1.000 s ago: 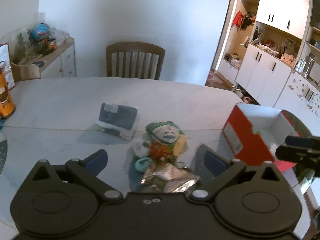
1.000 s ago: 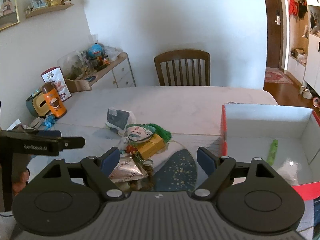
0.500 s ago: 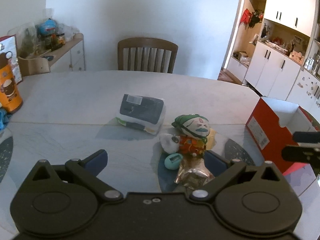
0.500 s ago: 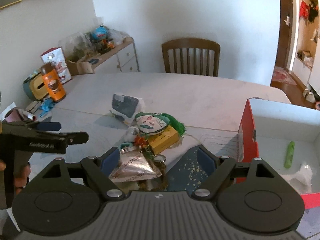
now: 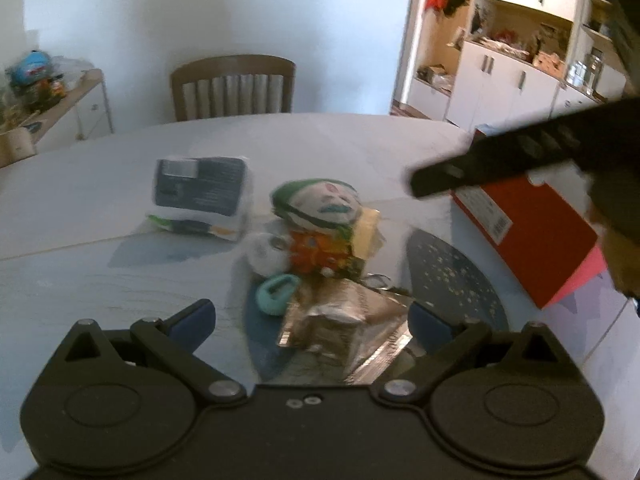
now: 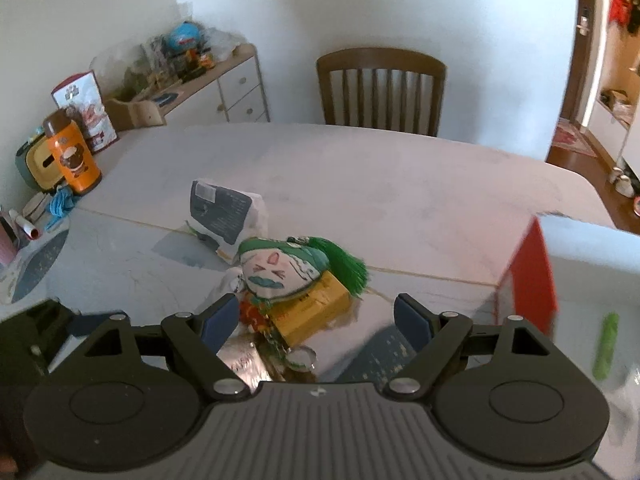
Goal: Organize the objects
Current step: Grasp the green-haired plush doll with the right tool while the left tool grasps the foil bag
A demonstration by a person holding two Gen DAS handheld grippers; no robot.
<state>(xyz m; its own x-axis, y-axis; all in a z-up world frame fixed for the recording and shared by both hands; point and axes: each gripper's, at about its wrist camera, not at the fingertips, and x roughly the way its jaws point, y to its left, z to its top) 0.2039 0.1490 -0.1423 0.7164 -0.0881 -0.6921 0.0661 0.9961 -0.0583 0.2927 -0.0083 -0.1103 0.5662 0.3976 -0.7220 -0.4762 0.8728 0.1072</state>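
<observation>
A red box (image 6: 534, 276) with a white inside stands open on the table (image 6: 380, 176), to the right of a small heap of things at the table's near middle. In the right wrist view the box holds a green stick-shaped item (image 6: 605, 344) lying on its floor, with something pale and blurred just beside it that cannot be made out.

The landmark of the heap is a stuffed doll head (image 6: 276, 270) with a green cap and tassel. It rests on a yellow box (image 6: 316, 312). Behind and left of the doll lies a white packet with a dark blue label (image 5: 200, 196). In front of the doll sit a teal oval gadget (image 5: 276, 292), a white round object (image 5: 264, 254) and a crumpled silver foil pouch (image 5: 344, 320), the pouch nearest the cameras.

The left hand-held gripper (image 5: 312, 320) hovers low over the foil pouch with its blue-padded fingers spread wide, holding nothing. The right hand-held gripper (image 6: 316, 316) hangs in front of the doll and yellow box, its fingers likewise wide apart and empty.

Far left of the doll, at the table's edge, stands an orange flask (image 6: 72, 156). A wooden chair (image 6: 382, 88) sits behind the table.
</observation>
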